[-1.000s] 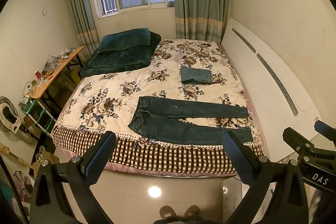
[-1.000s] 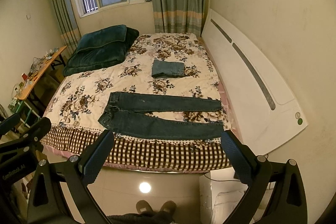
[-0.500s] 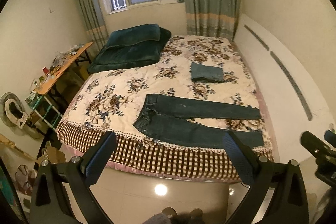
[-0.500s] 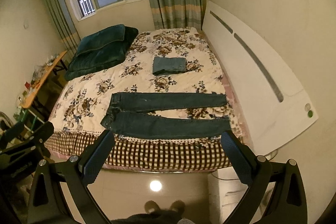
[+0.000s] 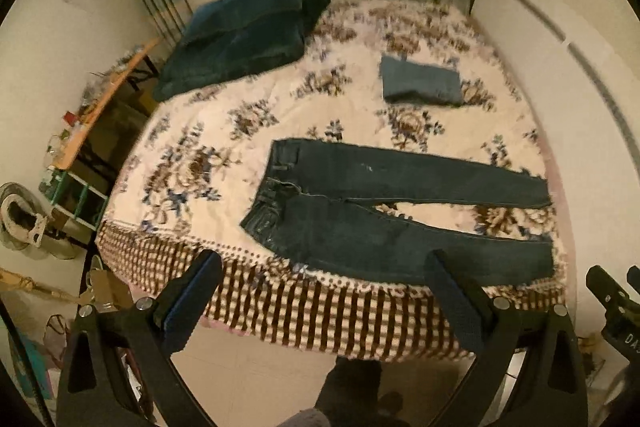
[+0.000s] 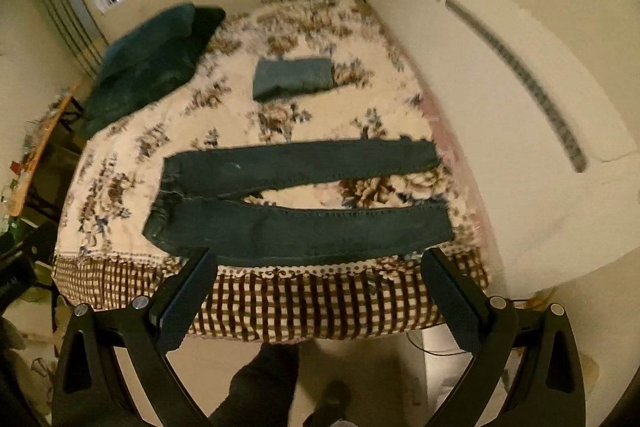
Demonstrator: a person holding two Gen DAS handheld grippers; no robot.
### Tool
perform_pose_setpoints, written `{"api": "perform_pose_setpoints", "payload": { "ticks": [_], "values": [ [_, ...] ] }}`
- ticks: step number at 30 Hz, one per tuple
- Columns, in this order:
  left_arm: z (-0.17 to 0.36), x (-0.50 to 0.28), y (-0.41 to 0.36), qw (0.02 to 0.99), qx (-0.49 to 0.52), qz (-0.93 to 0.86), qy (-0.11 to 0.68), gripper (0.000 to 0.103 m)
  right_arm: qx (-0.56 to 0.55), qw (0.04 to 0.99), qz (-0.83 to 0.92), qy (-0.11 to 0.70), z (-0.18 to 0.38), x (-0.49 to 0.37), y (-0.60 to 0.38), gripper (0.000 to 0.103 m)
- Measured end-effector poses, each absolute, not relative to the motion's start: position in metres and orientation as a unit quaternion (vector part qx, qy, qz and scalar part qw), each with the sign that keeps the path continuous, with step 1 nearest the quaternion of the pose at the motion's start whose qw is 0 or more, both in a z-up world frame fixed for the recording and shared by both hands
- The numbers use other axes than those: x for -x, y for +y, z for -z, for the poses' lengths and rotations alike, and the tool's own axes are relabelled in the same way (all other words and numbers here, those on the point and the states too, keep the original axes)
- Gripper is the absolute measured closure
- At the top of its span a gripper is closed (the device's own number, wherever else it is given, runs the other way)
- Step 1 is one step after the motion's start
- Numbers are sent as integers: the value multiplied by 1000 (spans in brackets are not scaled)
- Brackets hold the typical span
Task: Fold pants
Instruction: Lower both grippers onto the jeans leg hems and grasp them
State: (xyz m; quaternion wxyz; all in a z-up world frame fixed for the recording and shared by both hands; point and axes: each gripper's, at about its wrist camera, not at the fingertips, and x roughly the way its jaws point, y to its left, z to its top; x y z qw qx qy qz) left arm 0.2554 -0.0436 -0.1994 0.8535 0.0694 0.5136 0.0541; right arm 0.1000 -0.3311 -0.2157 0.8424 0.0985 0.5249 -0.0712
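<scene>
Dark denim pants [image 5: 396,215] lie flat on the floral quilt [image 5: 224,147]; both hand-held grippers gape wide, empty.

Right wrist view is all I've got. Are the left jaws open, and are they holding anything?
Observer: Open and empty. The left gripper hovers at the near edge of the bed, not touching the pants.
Operator: Anything on the floor over on that side?
Observer: Yes, a fan sits on the floor beside the desk, left of the bed.
</scene>
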Motion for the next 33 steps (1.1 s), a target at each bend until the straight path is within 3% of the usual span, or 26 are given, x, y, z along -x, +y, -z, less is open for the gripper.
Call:
{"api": "perform_pose_setpoints", "payload": {
  "ticks": [9,17,27,33],
  "values": [
    [322,-425,-39,806,-98,-31,583,0,-66,793,83,600,359,-295,-334,0],
    [429,-535,-70,792,-206,-24,574,0,21,738,35,673,484,-432,-336,0],
    [556,-611,-147,742,-336,39,579,0,210,592,-24,778,639,-529,-378,0],
    [615,-642,-183,700,-366,105,604,0,329,510,-79,791,708,-561,-383,0]
  ]
}}
